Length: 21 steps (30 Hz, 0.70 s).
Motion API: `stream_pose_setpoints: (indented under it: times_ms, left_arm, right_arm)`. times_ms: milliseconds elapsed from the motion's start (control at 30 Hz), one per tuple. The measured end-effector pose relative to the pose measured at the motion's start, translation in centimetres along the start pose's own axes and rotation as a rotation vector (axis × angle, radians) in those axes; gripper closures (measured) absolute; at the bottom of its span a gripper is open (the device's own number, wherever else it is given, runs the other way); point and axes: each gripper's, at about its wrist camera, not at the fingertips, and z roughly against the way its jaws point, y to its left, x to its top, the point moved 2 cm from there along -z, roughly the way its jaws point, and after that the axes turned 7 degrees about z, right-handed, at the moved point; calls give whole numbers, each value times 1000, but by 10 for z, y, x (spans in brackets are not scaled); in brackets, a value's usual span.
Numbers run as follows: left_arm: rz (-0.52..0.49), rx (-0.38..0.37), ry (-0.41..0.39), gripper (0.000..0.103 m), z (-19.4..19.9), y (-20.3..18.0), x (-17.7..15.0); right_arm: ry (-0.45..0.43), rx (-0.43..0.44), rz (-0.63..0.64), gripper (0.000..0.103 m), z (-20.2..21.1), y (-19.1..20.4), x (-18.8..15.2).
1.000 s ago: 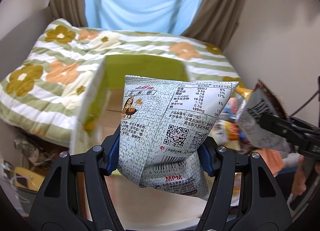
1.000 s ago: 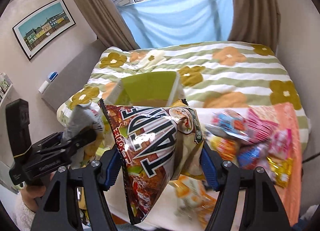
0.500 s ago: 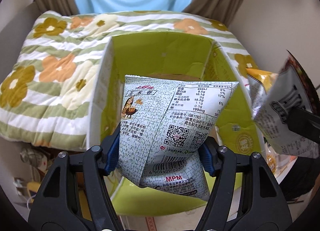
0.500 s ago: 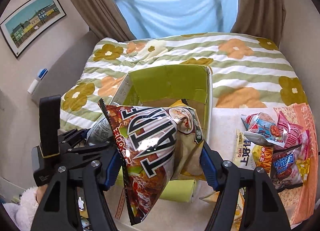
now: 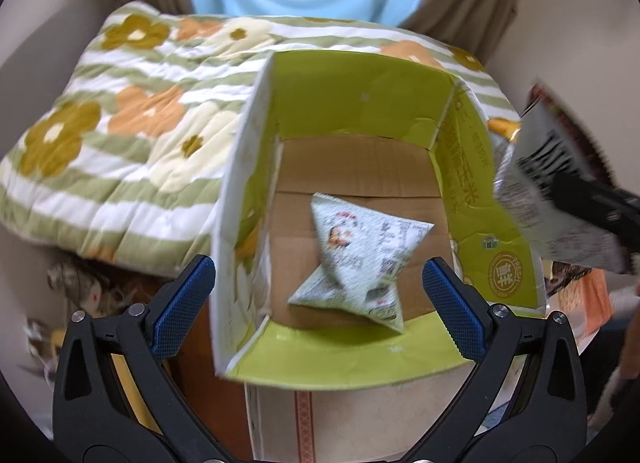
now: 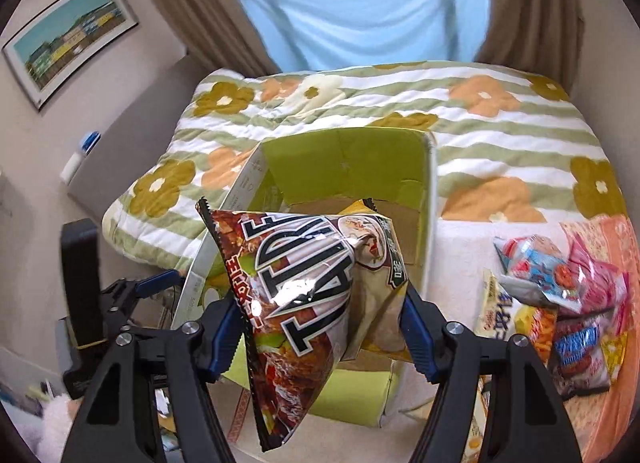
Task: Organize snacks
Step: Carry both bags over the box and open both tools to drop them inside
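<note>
lying in box (image 5: 476, 199) — pale packet (image 5: 360, 259)

Soft window daylight, fisheye-warped edges, slight motion blur.

My right gripper (image 6: 320, 323) pinches a brown snack bag (image 6: 296, 303) lettered "TA". Ahead of my left gripper (image 5: 320, 303), a round seal on the green box flap (image 5: 480, 223) reads "FRESH".
</note>
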Motion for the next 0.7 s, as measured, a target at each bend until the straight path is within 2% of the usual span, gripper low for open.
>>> stream_pose_setpoints:
  times_ms: [200,333,433,467,500,567,700]
  left_arm:
    - [83,1,-19,1,16,23,-7]
    - [104,45,-61,1,28,31,-10]
    - [115,37,-60,1,32,32,-12]
    - [113,42,-62,1,34,32,-13]
    - [110,46,-63,1,35,32,-14]
    - [107,51,-65,1,36,30,-15]
    - [99,47,-66,1,38,28,-17]
  right_arm:
    - [41,-55,98,37,-29,11,-5]
    - [32,-35,111,36,-36,16,-4]
    - [23,-47,137,33,-42,17,-5]
    - [19,-32,130,27,-43,17,-7]
    - [10,-28,123,16,-45,17,-8]
    - [-18,-47,118,0,-44,18,-10]
    - [-41,-40,133,0,-39,20,-19]
